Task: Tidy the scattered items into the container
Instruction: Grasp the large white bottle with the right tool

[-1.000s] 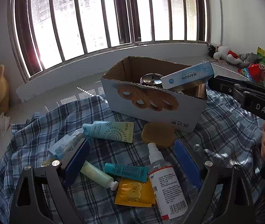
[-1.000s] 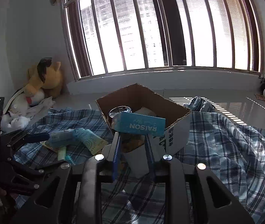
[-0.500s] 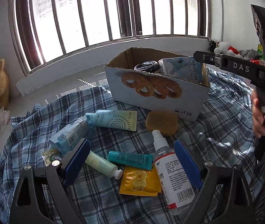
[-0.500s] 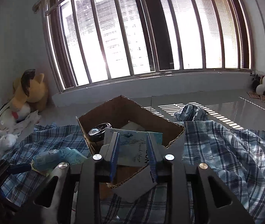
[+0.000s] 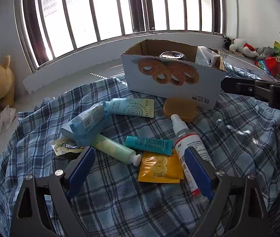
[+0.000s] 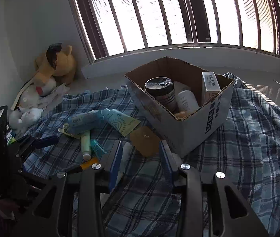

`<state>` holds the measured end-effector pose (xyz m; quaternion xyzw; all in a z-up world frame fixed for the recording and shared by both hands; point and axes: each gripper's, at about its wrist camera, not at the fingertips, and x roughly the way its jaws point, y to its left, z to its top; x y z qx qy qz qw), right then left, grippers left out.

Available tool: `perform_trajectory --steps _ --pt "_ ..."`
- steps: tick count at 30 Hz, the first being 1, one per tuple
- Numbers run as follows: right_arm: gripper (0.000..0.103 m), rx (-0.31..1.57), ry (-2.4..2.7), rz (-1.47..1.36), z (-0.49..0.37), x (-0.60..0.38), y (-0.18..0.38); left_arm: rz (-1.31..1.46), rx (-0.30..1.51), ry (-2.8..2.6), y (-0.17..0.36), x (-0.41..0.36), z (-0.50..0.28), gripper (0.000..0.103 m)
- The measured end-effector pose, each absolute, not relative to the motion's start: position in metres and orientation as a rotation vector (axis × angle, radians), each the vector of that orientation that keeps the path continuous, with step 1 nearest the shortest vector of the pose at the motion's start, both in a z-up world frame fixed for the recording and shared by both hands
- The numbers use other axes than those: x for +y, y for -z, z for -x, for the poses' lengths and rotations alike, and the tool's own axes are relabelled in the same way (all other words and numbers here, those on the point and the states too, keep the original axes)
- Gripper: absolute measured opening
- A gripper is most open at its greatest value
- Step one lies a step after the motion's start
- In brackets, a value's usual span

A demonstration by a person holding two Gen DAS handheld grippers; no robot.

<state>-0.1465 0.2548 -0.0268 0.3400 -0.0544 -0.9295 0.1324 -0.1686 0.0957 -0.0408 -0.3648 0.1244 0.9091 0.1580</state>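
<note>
We count three items in the cardboard box (image 6: pixel 181 132) — jar (image 6: pixel 160 90), white bottle (image 6: pixel 186 100), RAISON carton (image 6: pixel 209 86); seven lie outside on the plaid cloth (image 5: pixel 238 138). Left gripper (image 5: pixel 140 169) wide, right gripper (image 6: pixel 140 162) part-open, its jaws having just been opening — both empty

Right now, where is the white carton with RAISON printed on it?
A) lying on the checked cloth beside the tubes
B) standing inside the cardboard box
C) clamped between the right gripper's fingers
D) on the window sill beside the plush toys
B: the RAISON carton stands on end inside the cardboard box, against its right-hand wall, next to a dark-lidded jar; nothing is between the fingers of the right gripper.
</note>
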Motion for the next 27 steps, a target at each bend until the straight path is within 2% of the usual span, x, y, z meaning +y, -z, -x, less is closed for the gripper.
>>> perform_trajectory --steps 6,8,9,10,16,18,19,21,27 --pt "0.037 -0.016 2.581 -1.108 0.14 0.2 0.053 1.123 0.255 -2.624 0.057 0.053 0.16 0.093" --pt "0.045 0.045 2.598 -1.104 0.134 0.19 0.057 1.139 0.24 -2.647 0.059 0.039 0.158 0.093" --pt "0.056 0.086 2.616 -1.093 0.13 0.186 0.058 1.146 0.232 -2.655 0.059 0.032 0.157 0.093" --pt "0.063 0.115 2.625 -1.09 0.128 0.183 0.059 1.153 0.223 -2.662 0.06 0.025 0.156 0.093" --pt "0.064 0.179 2.6 -1.159 0.132 0.175 0.071 1.182 0.124 -2.676 0.061 0.0 0.159 0.093" --pt "0.062 0.168 2.589 -1.169 0.133 0.175 0.073 1.173 0.111 -2.674 0.059 -0.001 0.157 0.093" --pt "0.053 0.162 2.589 -1.164 0.132 0.176 0.072 1.166 0.112 -2.674 0.059 -0.001 0.156 0.093" --pt "0.042 0.179 2.619 -1.147 0.13 0.179 0.068 1.156 0.112 -2.668 0.057 0.002 0.154 0.093" --pt "0.035 0.138 2.64 -1.124 0.129 0.19 0.062 1.139 0.174 -2.683 0.051 0.023 0.156 0.093"
